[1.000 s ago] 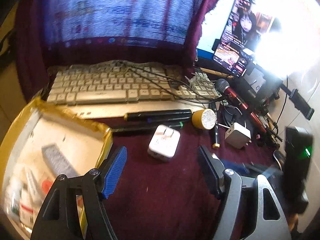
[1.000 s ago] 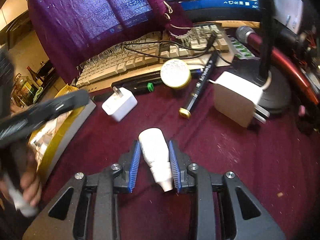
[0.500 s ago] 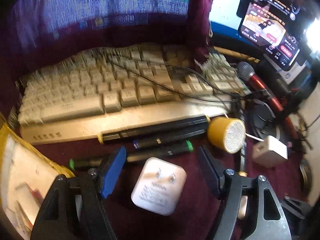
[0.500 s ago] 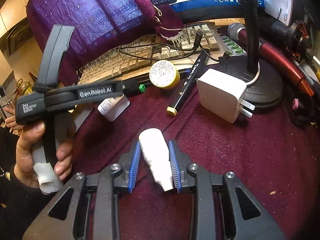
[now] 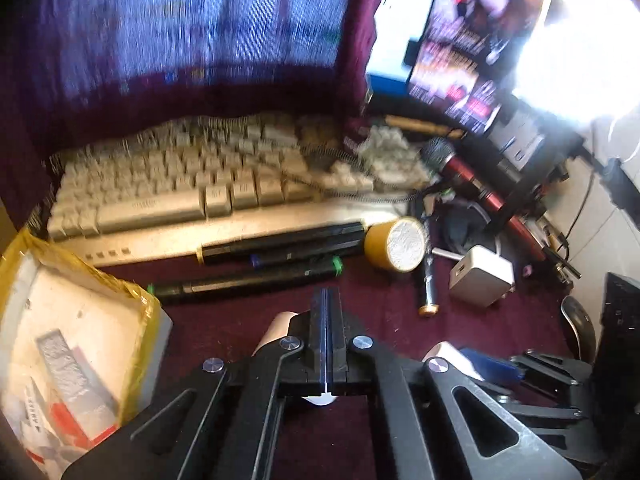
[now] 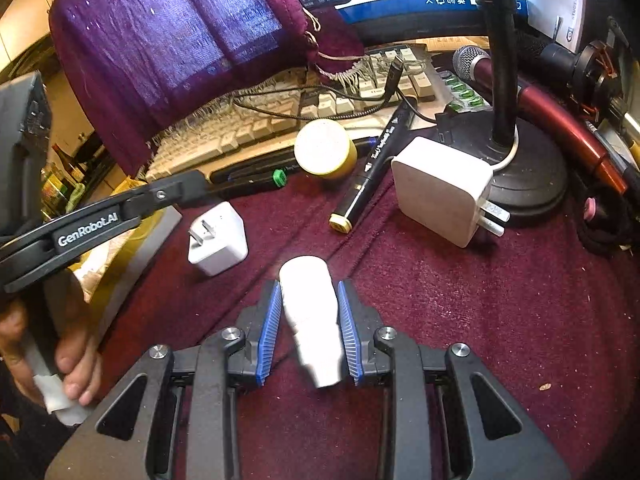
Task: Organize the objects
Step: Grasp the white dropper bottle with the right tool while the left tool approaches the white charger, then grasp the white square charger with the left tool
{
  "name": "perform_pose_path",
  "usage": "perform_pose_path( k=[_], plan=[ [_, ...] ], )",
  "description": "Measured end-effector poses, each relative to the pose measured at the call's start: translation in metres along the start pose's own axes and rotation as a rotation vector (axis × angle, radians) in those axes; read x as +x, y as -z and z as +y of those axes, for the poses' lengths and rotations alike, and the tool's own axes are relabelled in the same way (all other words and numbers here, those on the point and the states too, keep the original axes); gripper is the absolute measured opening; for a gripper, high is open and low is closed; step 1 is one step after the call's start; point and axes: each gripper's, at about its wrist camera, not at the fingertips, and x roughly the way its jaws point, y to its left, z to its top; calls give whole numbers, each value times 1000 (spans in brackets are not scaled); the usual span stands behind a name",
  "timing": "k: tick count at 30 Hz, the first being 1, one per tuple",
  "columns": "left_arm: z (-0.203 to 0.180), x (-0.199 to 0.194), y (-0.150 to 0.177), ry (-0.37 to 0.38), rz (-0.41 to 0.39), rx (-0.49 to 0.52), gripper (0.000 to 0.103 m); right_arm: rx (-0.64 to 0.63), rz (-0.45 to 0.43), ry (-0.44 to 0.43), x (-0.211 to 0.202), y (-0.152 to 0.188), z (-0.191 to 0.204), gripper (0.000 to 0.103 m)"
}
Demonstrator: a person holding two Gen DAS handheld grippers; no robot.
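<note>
While my right gripper [image 6: 307, 330] clamped the white tube [image 6: 310, 312] just above the cloth, my left gripper [image 5: 327, 340] sat pinched closed on nothing. Small charger [image 6: 218, 238], big charger [image 6: 442, 188], markers [image 5: 244, 282] weren't boxed yet; yellow-edged box [image 5: 140, 312] held a few bits. Early, I'd say.

Beige keyboard [image 5: 208, 192] partly under purple cloth [image 6: 168, 48]; red microphone [image 5: 472, 184] beside black stand base [image 6: 528, 176].

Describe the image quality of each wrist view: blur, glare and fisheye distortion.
Left wrist view: motion blur smears the beige computer keyboard and purple cloth; white glare blows out the upper right corner. Right wrist view: sharp; the white plastic tube is overexposed; fisheye curves the black lamp stand.
</note>
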Motion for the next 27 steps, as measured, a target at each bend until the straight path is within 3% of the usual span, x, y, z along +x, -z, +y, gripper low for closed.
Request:
perform_pose_path(
  k=[6,7,9,10,11,21,24,27],
  plan=[
    [-4,13,3,-83,12,46,0,11,-3,-9,-1,1,-2,27],
    [-3,15,4,-84,13,47,6,12,-3,-10,-1,1,-2,27],
    [0,18,5,-60,30,32,33,16,-3,-14,-1,1,-3,27],
    [0,18,7,-54,26,26,61,17,-3,-17,-1,1,-3,27],
    [-1,17,7,-56,5,28,71,18,-2,-20,-1,1,-3,27],
    [-6,30,7,-108,25,47,71,28,-1,-31,-2,0,-3,27],
    [11,36,8,-71,59,-32,71,33,-2,-38,-2,1,-3,27],
    [25,35,13,16,76,-110,71,48,-2,-54,-1,0,-6,27]
  ],
)
